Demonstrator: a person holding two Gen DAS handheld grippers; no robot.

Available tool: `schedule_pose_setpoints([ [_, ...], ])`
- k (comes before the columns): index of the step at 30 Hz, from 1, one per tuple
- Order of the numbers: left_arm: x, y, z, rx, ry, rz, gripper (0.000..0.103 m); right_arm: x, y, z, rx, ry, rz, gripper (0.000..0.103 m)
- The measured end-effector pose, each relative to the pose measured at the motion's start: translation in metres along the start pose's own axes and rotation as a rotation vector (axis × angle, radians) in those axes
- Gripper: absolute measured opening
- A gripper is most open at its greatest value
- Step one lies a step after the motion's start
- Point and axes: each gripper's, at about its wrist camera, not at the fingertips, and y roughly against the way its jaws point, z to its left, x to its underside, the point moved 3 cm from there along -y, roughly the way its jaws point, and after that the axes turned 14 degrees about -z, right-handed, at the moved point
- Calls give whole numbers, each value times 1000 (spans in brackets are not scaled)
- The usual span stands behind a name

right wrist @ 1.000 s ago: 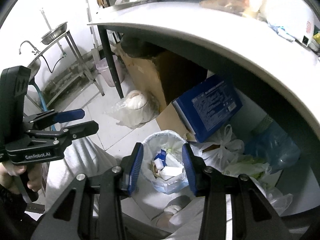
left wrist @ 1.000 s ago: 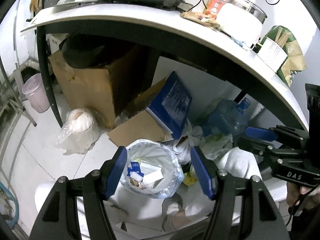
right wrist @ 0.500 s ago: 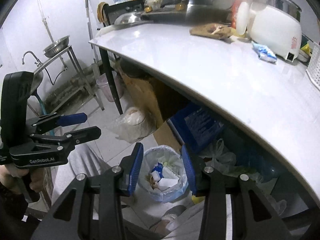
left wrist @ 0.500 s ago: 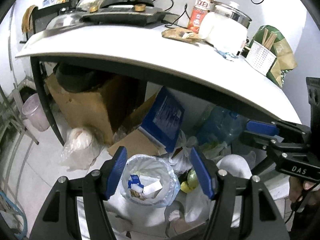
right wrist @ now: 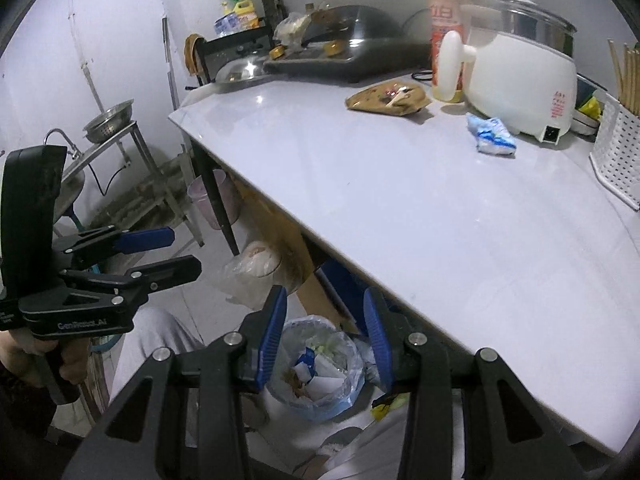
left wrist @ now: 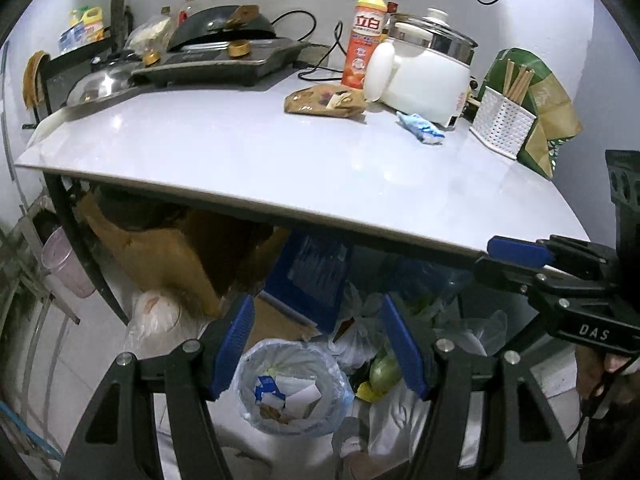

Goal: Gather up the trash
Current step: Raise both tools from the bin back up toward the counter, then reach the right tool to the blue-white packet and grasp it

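The white desk fills the middle of both views, its far edge crowded with a cooktop and pans at the upper left, an orange bottle and a white rice cooker at the upper right. On the bare top lie two loose pieces that look like the trash to collect: a brown crumpled wrapper just in front of the bottle, and a small blue-and-white packet near the cooker's foot.

Below the desk edge, on the floor, a bin lined with a clear bag shows in the lower middle of each view, already holding paper scraps, with bags and boxes packed around it.

The left gripper hangs over the bin with its fingers spread wide and nothing between them. The right gripper has its fingers closer together, yet also empty.

The risks, as I judge them: the brown wrapper sits touching or nearly touching the bottle, so a careless reach could knock the bottle over. The packet is thin and flat, and fingers may slide over it on the glossy top. A dropped piece could miss the bin and vanish among the bags.
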Motion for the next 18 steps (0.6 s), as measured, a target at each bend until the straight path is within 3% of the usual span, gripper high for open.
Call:
schedule_pose_setpoints([
  [18, -56, -35, -24, 29, -70, -32, 66, -48, -5, -62, 67, -34, -60, 38],
])
